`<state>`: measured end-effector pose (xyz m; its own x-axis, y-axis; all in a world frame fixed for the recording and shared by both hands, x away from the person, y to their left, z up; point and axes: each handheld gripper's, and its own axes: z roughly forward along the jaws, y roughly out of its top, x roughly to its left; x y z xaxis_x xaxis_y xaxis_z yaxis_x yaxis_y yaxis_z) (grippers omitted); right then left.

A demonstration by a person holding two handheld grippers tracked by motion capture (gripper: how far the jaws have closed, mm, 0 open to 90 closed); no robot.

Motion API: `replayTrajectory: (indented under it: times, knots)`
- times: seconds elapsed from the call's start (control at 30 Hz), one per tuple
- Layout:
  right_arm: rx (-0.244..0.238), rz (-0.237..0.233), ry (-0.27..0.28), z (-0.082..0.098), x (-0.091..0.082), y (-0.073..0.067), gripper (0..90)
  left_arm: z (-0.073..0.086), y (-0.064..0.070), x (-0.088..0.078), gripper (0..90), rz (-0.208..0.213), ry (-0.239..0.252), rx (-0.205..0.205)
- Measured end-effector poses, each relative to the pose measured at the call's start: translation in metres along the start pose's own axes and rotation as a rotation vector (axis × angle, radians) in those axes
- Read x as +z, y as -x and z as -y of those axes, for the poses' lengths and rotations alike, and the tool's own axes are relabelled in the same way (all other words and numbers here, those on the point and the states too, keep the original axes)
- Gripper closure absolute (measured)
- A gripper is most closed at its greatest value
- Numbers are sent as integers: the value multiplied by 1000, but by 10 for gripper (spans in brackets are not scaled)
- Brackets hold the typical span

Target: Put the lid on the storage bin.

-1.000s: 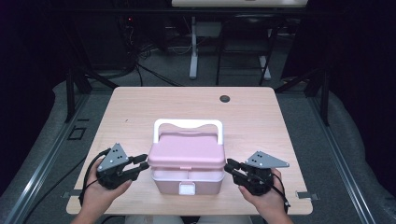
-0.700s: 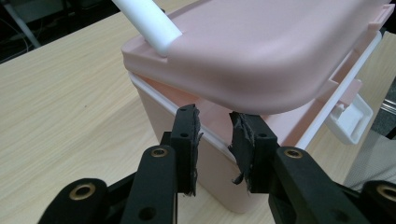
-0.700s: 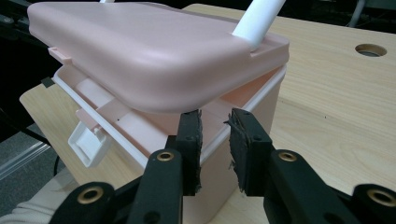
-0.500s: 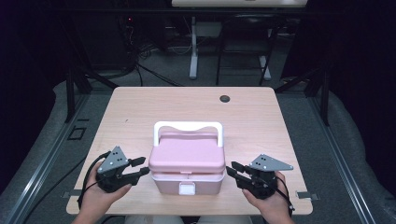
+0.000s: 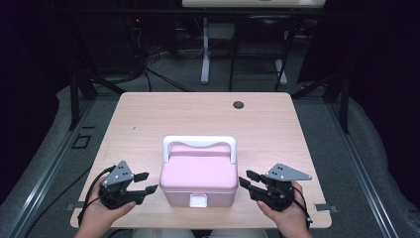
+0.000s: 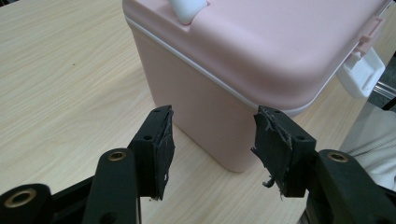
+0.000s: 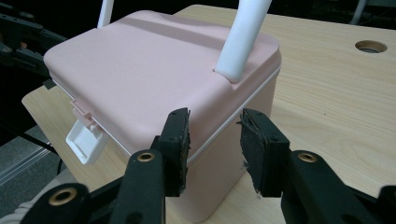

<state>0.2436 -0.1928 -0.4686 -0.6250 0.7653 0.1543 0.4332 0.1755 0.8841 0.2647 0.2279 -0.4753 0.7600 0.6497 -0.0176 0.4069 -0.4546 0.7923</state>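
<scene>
**Hand-held grippers flank the pink box, both apart**

Left hand-held gripper [image 5: 147,182] sits just beside the left side of the pink box [image 5: 198,177], its jaws spread wide after just opening, nothing between the pads. In the left gripper view the box's near corner stands beyond the gap, untouched. The right hand-held gripper [image 5: 246,180] rests close to the box's right side; its jaws have also been opening and stand apart, clear of the wall. The box stands upright near the front edge of the bench [image 5: 148,119], lid down, white handle [image 5: 199,144] raised, white latch [image 5: 198,200] facing the person.
</scene>
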Motion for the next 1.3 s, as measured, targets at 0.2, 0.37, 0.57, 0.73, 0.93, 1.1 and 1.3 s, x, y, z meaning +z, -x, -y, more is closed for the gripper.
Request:
replayTrajectory:
  times: [0.2, 0.37, 0.57, 0.73, 0.93, 1.1, 1.3]
  knots:
    - [-6, 1, 3, 0, 2, -1, 603, -1, 0, 1, 468, -2, 11, 1]
    - [-5, 1, 8, 0, 2, 0, 598, -3, -3, -1, 468, -5, 26, -6]
    - [1, 4, 7, 0, 2, 1, 596, -6, -5, -4, 468, -14, 42, -15]
    - [1, 4, 11, -1, 2, 2, 593, -8, -6, -5, 469, -16, 51, -18]
    - [-3, 8, 19, -5, 2, 3, 583, -11, -9, -8, 469, -26, 63, -15]
    - [1, 8, 35, -10, 4, 5, 573, -16, -15, -10, 469, -32, 81, -24]
    - [13, 10, 55, -18, 8, 10, 564, -24, -24, -6, 470, -50, 104, -42]
